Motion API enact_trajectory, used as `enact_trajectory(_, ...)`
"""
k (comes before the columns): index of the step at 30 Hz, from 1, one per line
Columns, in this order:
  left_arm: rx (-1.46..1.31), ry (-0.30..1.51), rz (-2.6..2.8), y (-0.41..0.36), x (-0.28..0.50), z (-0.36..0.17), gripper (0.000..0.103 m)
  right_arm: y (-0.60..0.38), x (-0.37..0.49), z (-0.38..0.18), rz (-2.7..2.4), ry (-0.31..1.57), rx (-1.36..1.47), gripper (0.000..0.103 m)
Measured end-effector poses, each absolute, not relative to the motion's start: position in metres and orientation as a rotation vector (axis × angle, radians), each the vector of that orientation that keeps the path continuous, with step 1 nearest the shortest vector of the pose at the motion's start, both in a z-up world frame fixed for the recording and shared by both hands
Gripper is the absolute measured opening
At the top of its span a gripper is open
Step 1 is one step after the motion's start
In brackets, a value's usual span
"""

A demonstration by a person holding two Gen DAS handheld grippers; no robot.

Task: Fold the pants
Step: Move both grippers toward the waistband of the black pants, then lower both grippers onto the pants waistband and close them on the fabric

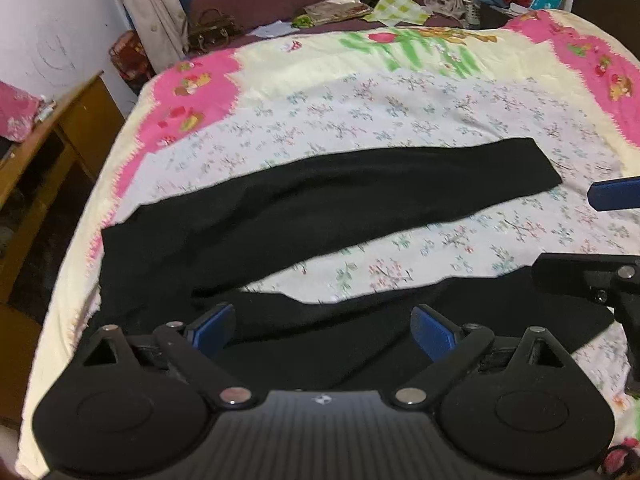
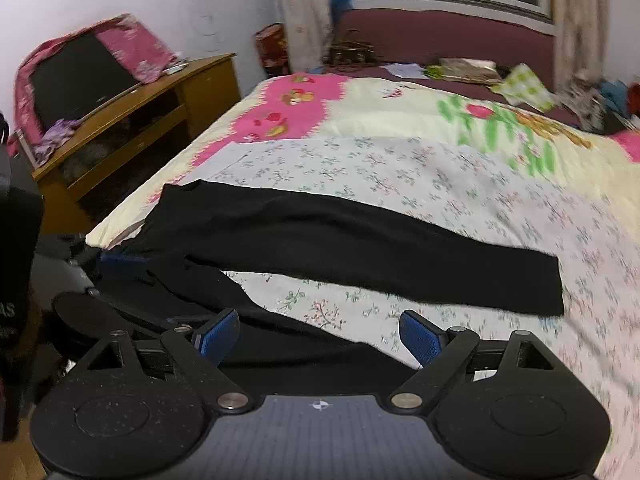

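Across the bed (image 1: 120, 184), on a white floral sheet (image 1: 400, 120) spread over a cream and pink cover, lie the black pants (image 1: 320, 200). They are spread flat, with the waist end toward the left edge of the bed and the two legs running off to the right. The far leg stretches out long, its cuff ending well to the right; the near leg runs along the near edge, and a wedge of floral sheet shows between the two.

Seen from the left wrist view, the left tool (image 1: 324, 332) hangs over the near leg, close to where the legs join. Its blue pads stand wide apart, released, with black cloth below the gap and nothing pinched between them. At the right edge of that view the right tool (image 1: 612, 232) shows from the side, one blue pad reaching in above the sheet.

From the right wrist view, the right tool (image 2: 320, 338) hovers over the near leg further right, its pads apart and gripping nothing; sheet and black cloth both show through the gap. The left tool (image 2: 120, 262) sits at the left, over the waist end.

Beyond the bed are a wooden cabinet (image 2: 160, 120) at far left, a brown handbag (image 2: 352, 54) and scattered papers and clothes at the far side.
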State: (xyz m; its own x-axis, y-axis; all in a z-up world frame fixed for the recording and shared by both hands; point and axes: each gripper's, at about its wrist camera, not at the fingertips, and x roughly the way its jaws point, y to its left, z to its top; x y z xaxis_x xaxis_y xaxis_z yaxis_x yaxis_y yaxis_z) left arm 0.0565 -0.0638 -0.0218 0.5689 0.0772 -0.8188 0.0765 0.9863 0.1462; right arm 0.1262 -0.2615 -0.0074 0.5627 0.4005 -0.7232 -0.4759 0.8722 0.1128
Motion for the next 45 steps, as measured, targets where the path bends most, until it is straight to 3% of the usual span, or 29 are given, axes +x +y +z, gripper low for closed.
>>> enact_trajectory(9,0.195,0.961,-0.045,-0.053,0.092,-0.028,0.102,-0.265,0.161,-0.014,0.534,0.846,-0.125,0.073)
enact_trajectory(16,0.231,0.948,-0.135,-0.027,0.138,-0.037,0.081,-0.25,0.193,-0.02,0.522,0.844,-0.17,0.071)
enact_trajectory(45,0.377,0.965,-0.392,0.042,0.336,-0.127,0.08,-0.158,0.407,-0.114,0.778,0.987,-0.429,0.059)
